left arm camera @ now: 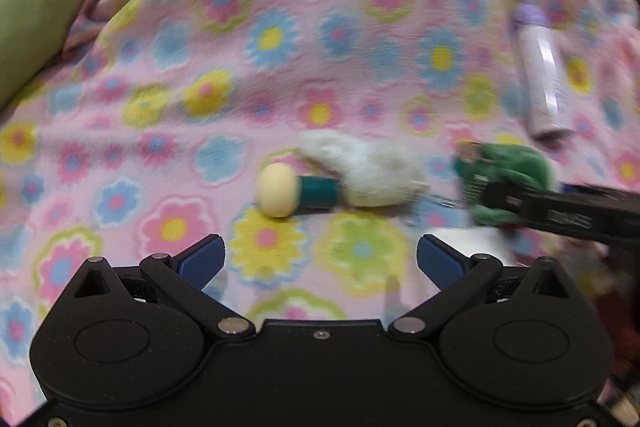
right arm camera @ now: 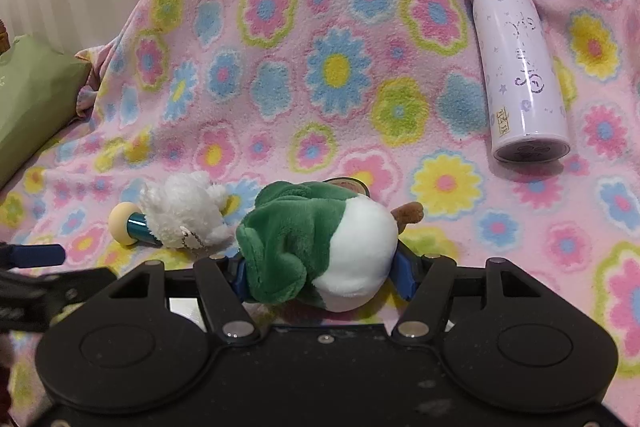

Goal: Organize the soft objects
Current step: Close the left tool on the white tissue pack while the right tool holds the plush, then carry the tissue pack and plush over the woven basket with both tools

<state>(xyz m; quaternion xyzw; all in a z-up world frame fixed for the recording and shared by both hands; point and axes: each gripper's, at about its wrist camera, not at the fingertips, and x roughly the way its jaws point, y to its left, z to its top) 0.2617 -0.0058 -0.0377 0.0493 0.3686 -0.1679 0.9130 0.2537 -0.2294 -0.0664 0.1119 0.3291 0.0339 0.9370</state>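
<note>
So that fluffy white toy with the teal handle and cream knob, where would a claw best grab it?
Probably by the fluffy white toy's plush body, which looks soft enough to squash between the fingers, while the teal handle looks smooth and might slip. It lies flat on the flowered blanket, lengthwise across the view, so come from above with the fingers across its narrow width. The open left claw sits nearest.

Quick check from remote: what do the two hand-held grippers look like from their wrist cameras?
Both look alike: a matte black body with two round housings and triangular cut-outs, silver pivot pins on black linkage arms, and ribbed blue fingertip pads. That holds for the left hand-held gripper and the right hand-held gripper. No cables, hands or sleeves show.
</note>
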